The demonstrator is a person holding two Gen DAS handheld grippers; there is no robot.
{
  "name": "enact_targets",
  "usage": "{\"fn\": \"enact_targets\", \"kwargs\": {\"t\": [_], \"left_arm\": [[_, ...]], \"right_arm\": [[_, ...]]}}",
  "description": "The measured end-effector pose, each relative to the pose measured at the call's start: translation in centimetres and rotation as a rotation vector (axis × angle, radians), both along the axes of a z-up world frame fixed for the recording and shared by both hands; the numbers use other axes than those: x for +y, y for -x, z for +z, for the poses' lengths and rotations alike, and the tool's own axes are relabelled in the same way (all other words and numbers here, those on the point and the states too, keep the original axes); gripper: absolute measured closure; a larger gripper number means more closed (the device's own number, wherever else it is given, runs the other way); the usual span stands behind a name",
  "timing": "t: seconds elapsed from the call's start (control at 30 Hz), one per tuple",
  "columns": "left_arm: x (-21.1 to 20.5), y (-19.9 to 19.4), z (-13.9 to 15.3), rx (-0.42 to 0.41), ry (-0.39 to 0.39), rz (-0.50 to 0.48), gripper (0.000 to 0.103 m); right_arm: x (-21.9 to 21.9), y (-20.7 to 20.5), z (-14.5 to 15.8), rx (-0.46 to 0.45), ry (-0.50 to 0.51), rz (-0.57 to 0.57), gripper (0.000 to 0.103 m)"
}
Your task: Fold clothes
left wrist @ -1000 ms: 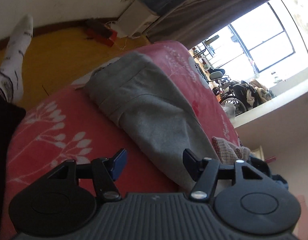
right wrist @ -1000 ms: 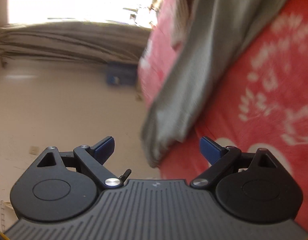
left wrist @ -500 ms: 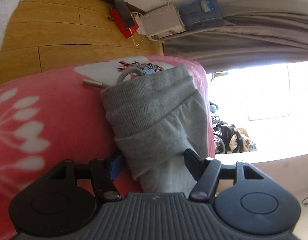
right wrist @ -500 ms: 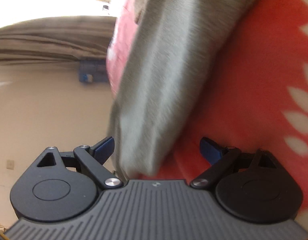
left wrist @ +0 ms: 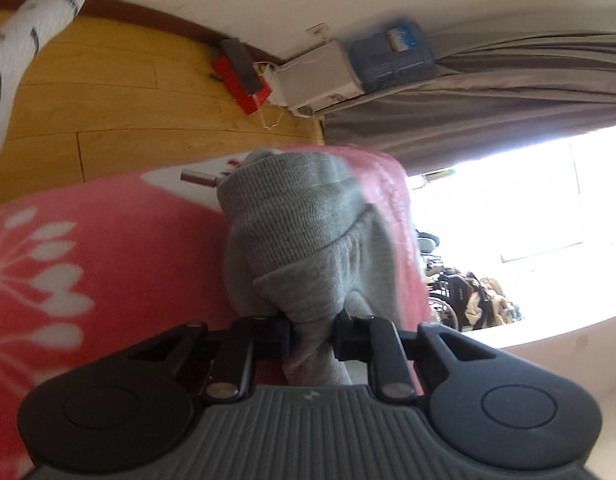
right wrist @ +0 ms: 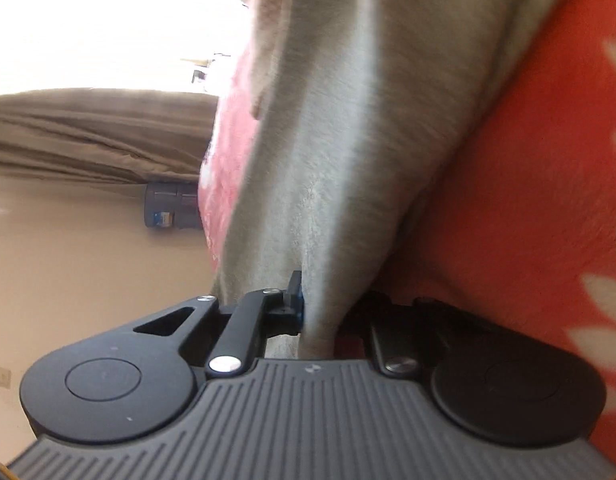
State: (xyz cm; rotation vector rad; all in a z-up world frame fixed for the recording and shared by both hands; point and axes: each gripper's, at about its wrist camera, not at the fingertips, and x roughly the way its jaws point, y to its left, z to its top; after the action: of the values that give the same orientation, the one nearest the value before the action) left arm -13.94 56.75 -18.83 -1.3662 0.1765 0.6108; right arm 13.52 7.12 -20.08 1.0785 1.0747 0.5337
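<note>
A grey knitted garment (left wrist: 300, 240) lies folded on a red blanket with white leaf prints (left wrist: 88, 260). In the left wrist view its ribbed waistband end bunches up right in front of the camera. My left gripper (left wrist: 311, 334) is closing, and its pads pinch a fold of this grey cloth. In the right wrist view the same grey garment (right wrist: 347, 140) runs away from the camera as a long strip over the blanket (right wrist: 527, 200). My right gripper (right wrist: 321, 314) is closing too, with the near edge of the cloth pressed between its pads.
Beyond the bed edge lie a wooden floor (left wrist: 108, 112), a red box (left wrist: 240, 80), a white box (left wrist: 315, 78) and a blue water jug (left wrist: 391, 56) by a grey curtain (left wrist: 507, 92). A person's foot in a white sock (left wrist: 24, 40) shows at the upper left.
Both grippers came in onto the grey garment and went from wide open to closed on its cloth. The left one sank toward the waistband end, the right one reached the near edge.
</note>
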Motion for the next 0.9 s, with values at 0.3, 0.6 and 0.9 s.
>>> {"fn": "enact_targets", "kwargs": {"t": [0.3, 0.6, 0.9], "left_arm": [[-8.1, 8.4, 2.1, 0.126, 0.013, 0.0, 0.085], [-16.1, 15.2, 4.4, 0.256, -0.054, -0.042, 0.084], [-16.0, 17.0, 1.6, 0.269, 0.078, -0.066, 0.068]], "right_arm": [[-5.0, 3.1, 3.4, -0.04, 0.045, 0.117, 0.095], [-11.0, 9.4, 6.3, -0.076, 0.128, 0.249, 0.095], [-10.9, 7.6, 3.2, 0.15, 0.276, 0.354, 0.04]]}}
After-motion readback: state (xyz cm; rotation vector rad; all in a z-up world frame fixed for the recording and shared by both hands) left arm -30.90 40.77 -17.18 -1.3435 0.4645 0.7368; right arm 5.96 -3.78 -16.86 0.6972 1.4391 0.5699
